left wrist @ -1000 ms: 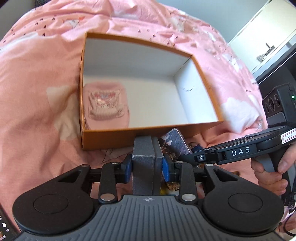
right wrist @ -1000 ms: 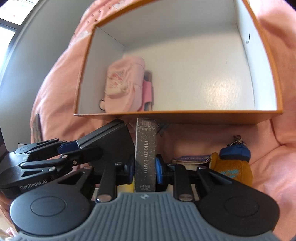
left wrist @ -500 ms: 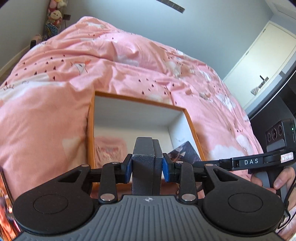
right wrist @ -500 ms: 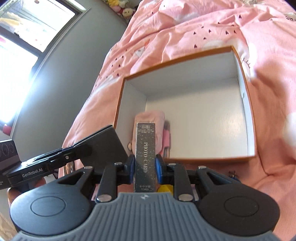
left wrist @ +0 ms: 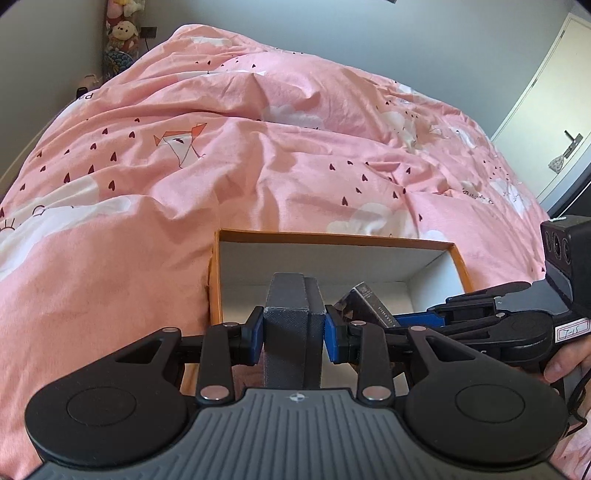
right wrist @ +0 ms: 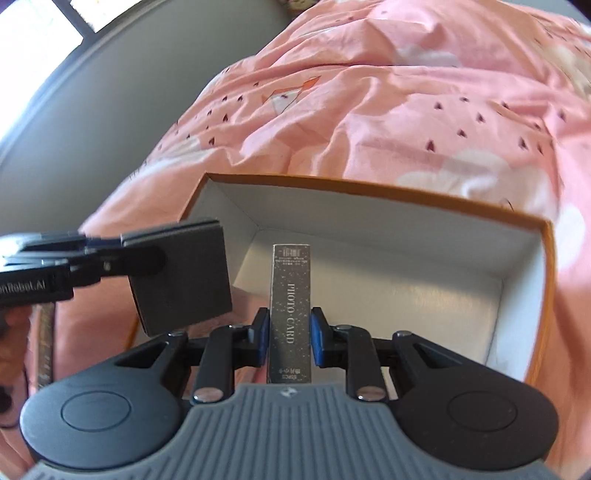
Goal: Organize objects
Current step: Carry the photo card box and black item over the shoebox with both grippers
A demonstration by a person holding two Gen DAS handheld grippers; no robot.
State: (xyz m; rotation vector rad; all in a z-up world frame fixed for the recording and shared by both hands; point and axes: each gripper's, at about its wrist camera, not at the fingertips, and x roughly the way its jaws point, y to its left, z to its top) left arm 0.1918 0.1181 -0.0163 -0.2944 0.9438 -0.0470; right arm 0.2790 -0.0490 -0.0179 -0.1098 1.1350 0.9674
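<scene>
Over the orange box (right wrist: 546, 280) on the pink bedding (left wrist: 258, 155), I hold both loads. Left gripper (left wrist: 294, 326) clamps a grey case (left wrist: 288, 332); right gripper (right wrist: 290, 338) pinches a card pack (right wrist: 290, 295) by its narrow sides. Both seem light, stiff; glossy pack may slip.

Pink duvet (left wrist: 280, 147); grey walls (left wrist: 332, 33)

The duvet (left wrist: 295, 155) is looking like soft matt cotton, creasing. The cardboard box (right wrist: 369, 192) is showing a smooth white lining. The grey case (left wrist: 286, 321) is looking fabric-textured; the card box (right wrist: 290, 295) is glinting.
</scene>
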